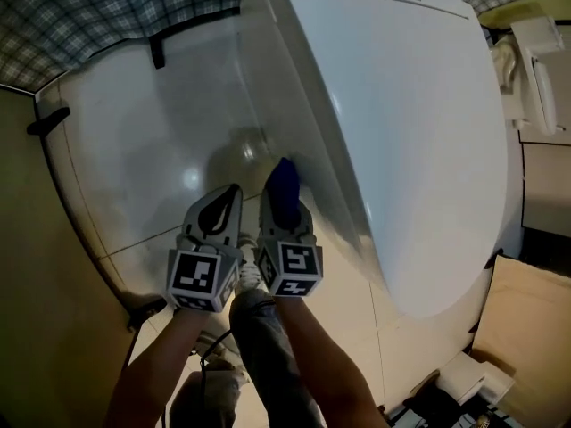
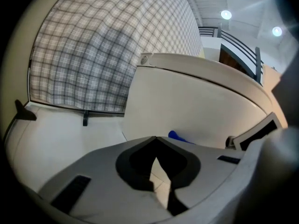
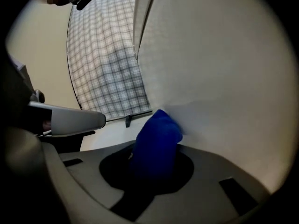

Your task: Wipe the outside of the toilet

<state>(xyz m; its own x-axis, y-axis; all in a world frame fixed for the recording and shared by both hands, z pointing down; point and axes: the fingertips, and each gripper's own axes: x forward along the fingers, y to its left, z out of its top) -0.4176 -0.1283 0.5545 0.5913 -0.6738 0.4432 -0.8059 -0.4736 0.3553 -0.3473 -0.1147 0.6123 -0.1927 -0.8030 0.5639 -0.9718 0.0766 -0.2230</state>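
Pressing against the glossy white ceramic toilet (image 1: 401, 132), low on its outer side wall, a wadded blue cloth (image 3: 158, 129) sits clamped in the right gripper (image 3: 156, 148); the left gripper (image 2: 155, 139), jaws together and empty, hovers just beside. Firm contact and overlapping strokes would likely clean it best

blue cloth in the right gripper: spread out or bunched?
Bunched. The blue cloth is a compact wad clamped between the jaws of the right gripper, its tip against the white outer side of the toilet.
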